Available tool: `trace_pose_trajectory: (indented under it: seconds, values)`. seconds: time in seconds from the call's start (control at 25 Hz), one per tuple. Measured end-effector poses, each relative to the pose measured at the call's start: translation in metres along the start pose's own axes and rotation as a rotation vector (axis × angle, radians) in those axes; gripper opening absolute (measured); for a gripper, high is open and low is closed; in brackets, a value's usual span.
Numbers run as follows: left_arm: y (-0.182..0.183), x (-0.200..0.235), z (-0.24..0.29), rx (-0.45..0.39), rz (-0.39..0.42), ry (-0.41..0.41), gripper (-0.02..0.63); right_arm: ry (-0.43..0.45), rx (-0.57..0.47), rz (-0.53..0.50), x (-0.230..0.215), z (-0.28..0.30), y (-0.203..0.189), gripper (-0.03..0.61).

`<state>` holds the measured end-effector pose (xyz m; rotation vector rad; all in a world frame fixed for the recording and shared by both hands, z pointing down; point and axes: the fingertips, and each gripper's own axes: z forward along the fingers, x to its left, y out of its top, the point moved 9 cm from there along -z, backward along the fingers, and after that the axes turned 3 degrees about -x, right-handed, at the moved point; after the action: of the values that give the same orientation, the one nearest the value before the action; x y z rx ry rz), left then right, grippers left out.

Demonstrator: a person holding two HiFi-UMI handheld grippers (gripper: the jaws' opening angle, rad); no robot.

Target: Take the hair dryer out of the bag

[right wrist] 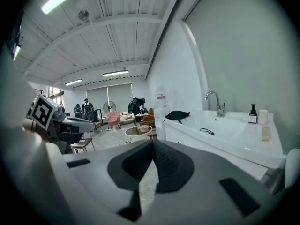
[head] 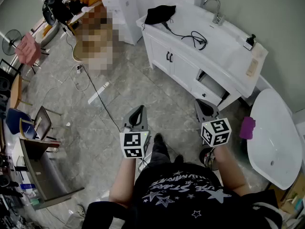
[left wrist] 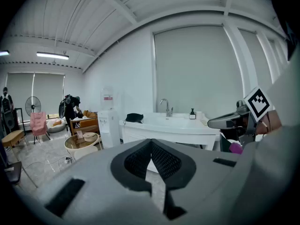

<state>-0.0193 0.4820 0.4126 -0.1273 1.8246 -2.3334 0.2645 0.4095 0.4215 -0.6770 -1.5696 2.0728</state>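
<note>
1. A grey stone-patterned floor [head: 119, 94] runs up to a white vanity counter [head: 224, 46] with a faucet [head: 213, 6]. A white bathtub [head: 274, 137] stands at the right.
2. The black bag [head: 160, 14] lies on the counter's left end, well apart from both grippers. A black cord [head: 193, 36] trails from it across the top. The hair dryer itself cannot be made out.
3. The left gripper [head: 139, 109] and right gripper [head: 202, 104] are held side by side over the floor, each with its jaws pressed together on nothing.
4. Open floor and the vanity front, with one drawer [head: 212, 85] pulled out, lie between the grippers and the bag. A purple object [head: 247, 127] sits beside the tub.
</note>
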Motion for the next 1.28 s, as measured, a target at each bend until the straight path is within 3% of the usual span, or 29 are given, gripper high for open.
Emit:
trace_pose_trajectory:
  seconds: [0.48, 0.68, 1.0, 1.28]
  values:
    - [-0.025, -0.006, -0.027, 0.039, -0.019, 0.017, 0.011, 0.016, 0.020, 0.033, 0.011, -0.013, -0.025, 0.006]
    - [-0.037, -0.004, -0.021, 0.076, -0.035, -0.004, 0.011, 0.091, -0.035, 0.106, 0.015, -0.006, -0.032, 0.006]
    - [-0.018, 0.051, 0.023, 0.048, -0.026, -0.027, 0.011, 0.009, 0.002, 0.090, 0.007, 0.055, -0.012, 0.006]
    - [0.009, 0.110, 0.087, -0.003, -0.003, -0.118, 0.011, -0.086, -0.039, 0.089, 0.004, 0.130, 0.024, 0.006]
